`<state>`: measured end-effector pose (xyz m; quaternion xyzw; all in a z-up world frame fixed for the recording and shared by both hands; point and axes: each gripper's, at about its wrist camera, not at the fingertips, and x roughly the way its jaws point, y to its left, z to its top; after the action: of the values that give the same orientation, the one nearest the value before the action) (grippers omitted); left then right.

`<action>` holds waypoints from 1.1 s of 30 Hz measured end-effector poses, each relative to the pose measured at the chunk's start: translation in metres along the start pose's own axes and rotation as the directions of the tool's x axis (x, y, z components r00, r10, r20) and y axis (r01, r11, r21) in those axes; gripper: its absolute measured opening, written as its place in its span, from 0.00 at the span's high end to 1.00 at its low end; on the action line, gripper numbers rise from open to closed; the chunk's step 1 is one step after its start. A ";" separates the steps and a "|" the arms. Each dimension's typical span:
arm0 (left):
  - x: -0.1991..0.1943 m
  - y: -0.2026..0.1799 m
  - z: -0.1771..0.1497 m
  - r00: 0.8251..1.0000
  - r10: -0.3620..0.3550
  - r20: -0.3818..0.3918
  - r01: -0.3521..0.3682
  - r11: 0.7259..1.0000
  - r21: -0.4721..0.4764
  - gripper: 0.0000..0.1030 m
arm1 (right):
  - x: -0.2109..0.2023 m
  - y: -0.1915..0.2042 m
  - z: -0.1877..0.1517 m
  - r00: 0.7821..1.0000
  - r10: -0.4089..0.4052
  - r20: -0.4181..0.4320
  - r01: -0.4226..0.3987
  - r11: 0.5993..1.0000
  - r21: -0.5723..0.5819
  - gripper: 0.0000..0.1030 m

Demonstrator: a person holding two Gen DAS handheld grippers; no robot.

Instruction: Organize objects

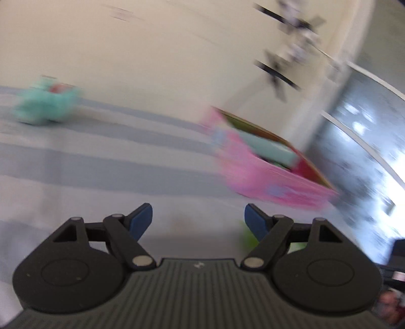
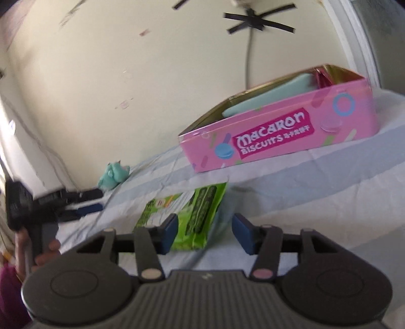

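Right wrist: green packet (image 2: pixel 196 215) between claw (image 2: pixel 203 234) fingers.

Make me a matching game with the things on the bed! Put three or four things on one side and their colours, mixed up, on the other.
Things:
1. biscuit box
2. snack packet
3. soft toy
4. tape cross on the wall

Colours:
A. black
B. turquoise
C. pink
D. green

Pairs: 1-C, 2-D, 3-B, 4-A
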<state>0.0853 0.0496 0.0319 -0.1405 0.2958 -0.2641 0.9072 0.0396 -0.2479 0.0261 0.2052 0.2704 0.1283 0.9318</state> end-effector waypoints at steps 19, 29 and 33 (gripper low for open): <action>0.056 -0.088 -0.030 0.985 0.015 -0.172 0.011 0.989 0.149 0.40 | 0.033 0.029 -0.008 0.997 -0.003 -0.075 -0.021 0.950 -0.311 0.55; 0.062 -0.140 0.041 0.998 -0.050 0.027 0.040 0.961 0.273 0.39 | 0.004 0.030 0.054 0.980 0.012 0.197 0.056 0.940 -0.336 0.58; 0.102 -0.151 0.061 0.999 -0.040 0.035 0.029 0.958 0.284 0.38 | 0.021 0.009 0.080 0.970 -0.029 0.240 0.104 0.947 -0.305 0.58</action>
<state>0.1322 -0.1261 0.0946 -0.0196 0.2342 -0.3166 0.9190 0.1003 -0.2574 0.0827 0.0583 0.1424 0.1132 0.9816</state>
